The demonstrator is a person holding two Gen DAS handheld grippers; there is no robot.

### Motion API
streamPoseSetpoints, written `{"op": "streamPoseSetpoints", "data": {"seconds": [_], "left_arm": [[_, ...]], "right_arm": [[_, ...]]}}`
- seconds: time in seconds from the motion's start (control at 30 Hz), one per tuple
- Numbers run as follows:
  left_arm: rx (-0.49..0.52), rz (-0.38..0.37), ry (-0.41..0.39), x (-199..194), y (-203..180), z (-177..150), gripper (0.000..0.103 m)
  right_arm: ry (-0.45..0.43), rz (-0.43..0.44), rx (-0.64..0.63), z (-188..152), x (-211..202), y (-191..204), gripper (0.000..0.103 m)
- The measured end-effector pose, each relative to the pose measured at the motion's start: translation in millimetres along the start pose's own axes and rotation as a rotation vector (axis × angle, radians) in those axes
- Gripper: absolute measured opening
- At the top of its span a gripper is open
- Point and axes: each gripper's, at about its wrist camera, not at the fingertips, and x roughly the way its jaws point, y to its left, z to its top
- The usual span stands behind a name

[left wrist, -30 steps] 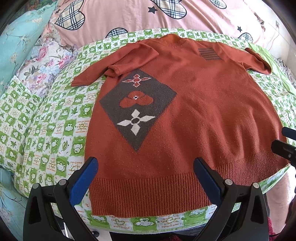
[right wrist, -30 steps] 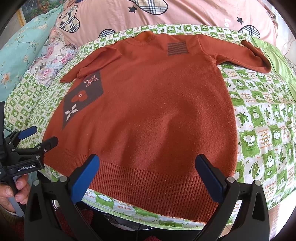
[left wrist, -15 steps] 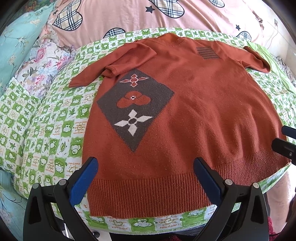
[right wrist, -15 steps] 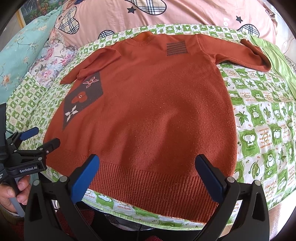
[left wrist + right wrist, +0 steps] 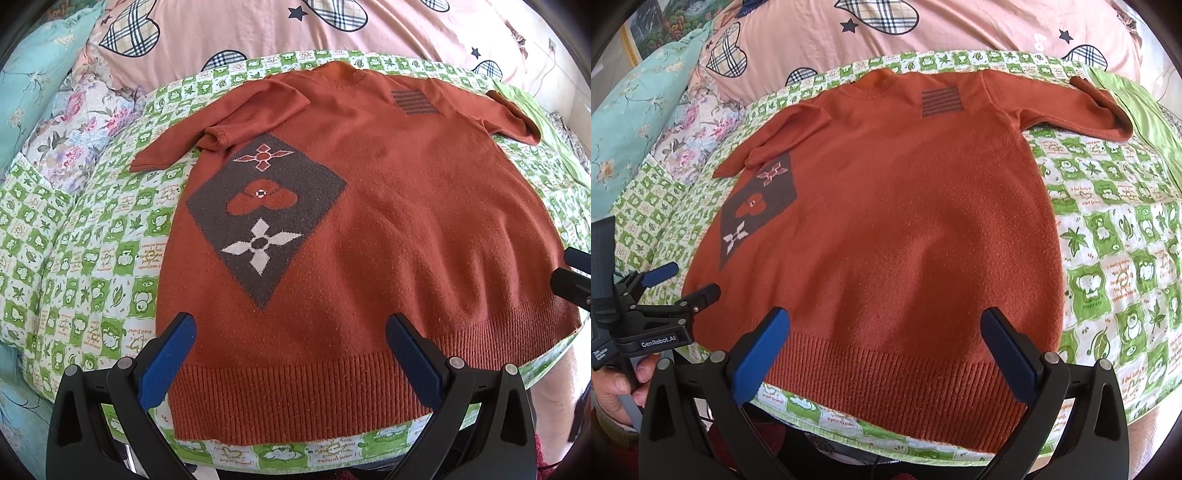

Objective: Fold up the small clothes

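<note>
Lying flat on the green checked quilt (image 5: 92, 258), the rust-orange knitted sweater (image 5: 388, 229) apparently overhangs nothing at its ribbed hem (image 5: 897, 373), with left gripper (image 5: 291, 354) and right gripper (image 5: 886, 350) both spread wide, empty.

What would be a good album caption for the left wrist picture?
Open left gripper poised over the ribbed hem of a rust-orange sweater spread flat on a green checked quilt.

Rust-orange knit sweater (image 5: 388, 229), spread flat, hem nearest, unfolded

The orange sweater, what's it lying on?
The orange sweater lies flat on a green-and-white checked quilt, which shows all around it. Whatever is directly beneath the sweater is covered.
</note>
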Motion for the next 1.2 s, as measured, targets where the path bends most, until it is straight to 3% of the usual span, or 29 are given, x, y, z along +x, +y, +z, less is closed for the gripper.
{"op": "streamPoseSetpoints", "data": {"seconds": [0.17, 0.37, 0.53, 0.63, 0.83, 0.97, 1.13, 1.2], "left_arm": [[-0.006, -0.028, -0.013, 6.5, 0.2, 7.4, 0.103], [-0.022, -0.067, 0.007, 18.3, -0.4, 19.7, 0.103], [-0.034, -0.086, 0.007, 27.2, 1.4, 37.5, 0.103], [-0.059, -0.103, -0.001, 30.5, 2.8, 50.8, 0.103], [-0.062, -0.105, -0.008, 38.4, 2.3, 78.1, 0.103], [-0.059, -0.095, -0.007, 44.7, 2.1, 92.2, 0.103], [-0.058, -0.098, 0.022, 60.0, -2.7, 105.3, 0.103], [-0.052, -0.097, 0.036, 66.4, -6.1, 108.1, 0.103]], "right_arm": [[-0.041, 0.026, 0.017, 6.3, 1.1, -7.1, 0.103], [0.037, 0.026, 0.029, 20.4, 9.7, -21.0, 0.102], [0.033, 0.001, 0.026, 43.3, 11.3, -37.7, 0.092], [-0.015, -0.006, 0.026, 64.9, 9.0, -58.6, 0.090], [-0.084, -0.046, 0.102, 118.4, 1.8, -124.2, 0.080], [-0.157, -0.083, 0.165, 163.6, -4.6, -187.9, 0.073], [-0.222, -0.187, 0.232, 230.5, 0.9, -276.4, 0.068], [-0.202, -0.228, 0.255, 254.6, 19.2, -307.4, 0.064]]}}
